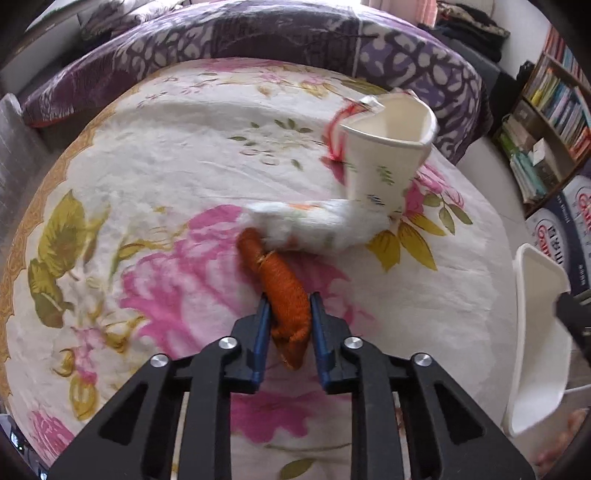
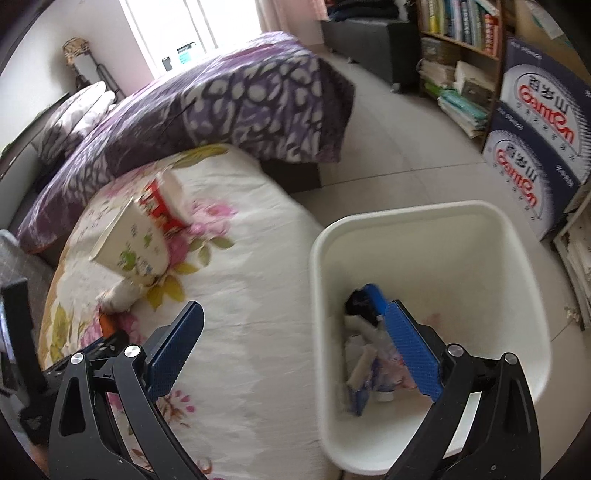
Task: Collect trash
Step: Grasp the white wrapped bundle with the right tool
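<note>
Bed (image 2: 258,295) under a floral cover, pink blooms on cream; purple patterned quilt (image 2: 229,107) bunched at its far edge. Pale tiled floor (image 2: 399,162). Wooden bookshelf (image 2: 461,44) stood beyond, crammed with books, printed cartons (image 2: 539,147) stacked beside it. Daylight entered through a window (image 2: 166,33).

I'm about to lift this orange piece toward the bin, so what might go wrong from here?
1. The left tool pinches only the near end of the orange piece; its far end lies under the white crumpled wad, which may drag along or fall.
2. The paper cup leans beside that wad and could tip over.
3. The white bin sits beside the bed, so a weak pinch could drop trash on the way.
</note>
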A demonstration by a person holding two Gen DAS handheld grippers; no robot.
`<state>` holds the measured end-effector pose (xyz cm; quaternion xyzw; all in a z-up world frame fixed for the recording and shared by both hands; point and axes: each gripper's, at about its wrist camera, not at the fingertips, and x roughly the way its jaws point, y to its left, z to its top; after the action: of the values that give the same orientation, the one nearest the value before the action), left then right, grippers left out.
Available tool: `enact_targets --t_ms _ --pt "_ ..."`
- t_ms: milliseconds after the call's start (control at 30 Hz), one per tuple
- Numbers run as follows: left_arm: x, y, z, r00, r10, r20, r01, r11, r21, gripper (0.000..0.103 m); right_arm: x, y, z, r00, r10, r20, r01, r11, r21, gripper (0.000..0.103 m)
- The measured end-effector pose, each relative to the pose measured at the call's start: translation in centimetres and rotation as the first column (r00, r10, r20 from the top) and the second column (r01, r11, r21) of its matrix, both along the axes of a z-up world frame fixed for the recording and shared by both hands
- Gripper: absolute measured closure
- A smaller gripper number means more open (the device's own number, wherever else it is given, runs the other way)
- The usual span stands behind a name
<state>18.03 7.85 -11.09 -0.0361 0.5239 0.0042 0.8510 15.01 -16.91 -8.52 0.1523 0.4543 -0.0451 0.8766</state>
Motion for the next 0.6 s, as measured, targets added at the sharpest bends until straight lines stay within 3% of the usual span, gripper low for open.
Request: enact_targets --t_ms 133,400,600 --pt "-0.9 3.3 1.8 0.999 0.027 0.025 -0.027 0.999 -0.030 0.083 0.4 2.6 -0.7 0.999 0.040 -0.015 -0.040 0.999 0.005 0.008" --pt "-2.2 10.2 8.5 0.967 0.155 0.201 -0.149 0.988 -0.047 0.083 1.4 10.8 -1.1 0.996 0.085 0.016 -0.086 0.995 0.055 0.008" --pt "-2.7 12.4 11.7 0.946 0.197 0.255 -0.165 0.976 -0.144 0.082 3.2 16.5 -1.5 0.998 -0.031 0.048 0.027 0.996 0.084 0.008"
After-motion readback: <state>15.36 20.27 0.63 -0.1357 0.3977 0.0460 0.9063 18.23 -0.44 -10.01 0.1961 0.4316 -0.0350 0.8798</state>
